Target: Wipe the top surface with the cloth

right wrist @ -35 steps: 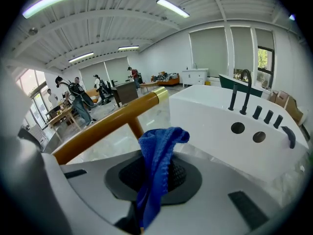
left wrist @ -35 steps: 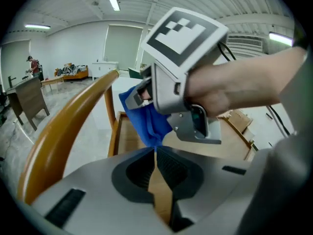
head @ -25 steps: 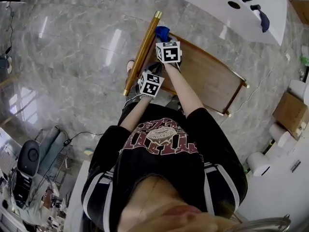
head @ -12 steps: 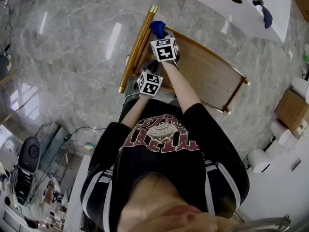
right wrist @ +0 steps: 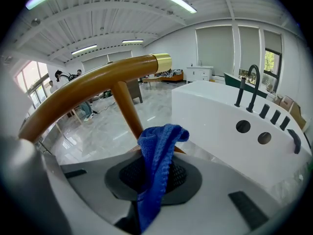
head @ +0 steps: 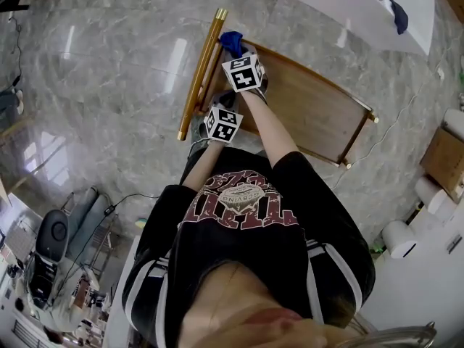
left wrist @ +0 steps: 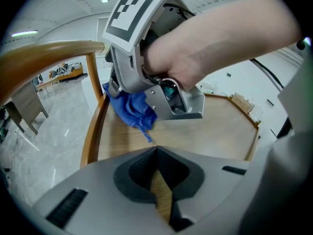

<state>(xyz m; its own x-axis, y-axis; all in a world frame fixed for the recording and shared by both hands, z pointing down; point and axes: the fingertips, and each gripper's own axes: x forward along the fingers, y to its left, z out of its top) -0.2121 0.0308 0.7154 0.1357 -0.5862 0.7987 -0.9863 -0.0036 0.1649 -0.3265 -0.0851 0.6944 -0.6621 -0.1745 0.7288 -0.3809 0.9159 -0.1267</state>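
Observation:
A wooden trolley top [head: 312, 114] with a raised rim and a gold handle bar [head: 199, 71] stands in front of me. My right gripper [head: 238, 54] is shut on a blue cloth [head: 232, 42] at the far left corner, beside the handle. The cloth [right wrist: 156, 155] hangs out between its jaws, and in the left gripper view the cloth [left wrist: 132, 109] rests on the wooden top [left wrist: 215, 131]. My left gripper [head: 225, 106] is over the near left end, just behind the right one. Its [left wrist: 156, 153] tips meet, and only a strip of wood shows behind them.
The gold handle bar [right wrist: 98, 82] arches right above the cloth on its post. A white tub with black taps [head: 348, 6] lies beyond the trolley. A cardboard box [head: 442, 158] and paper rolls [head: 399, 238] stand to the right. An office chair [head: 47, 238] is at the lower left.
The head view has drifted a little. Both grippers stay at the left end of the trolley, and the right one keeps the cloth by the far corner.

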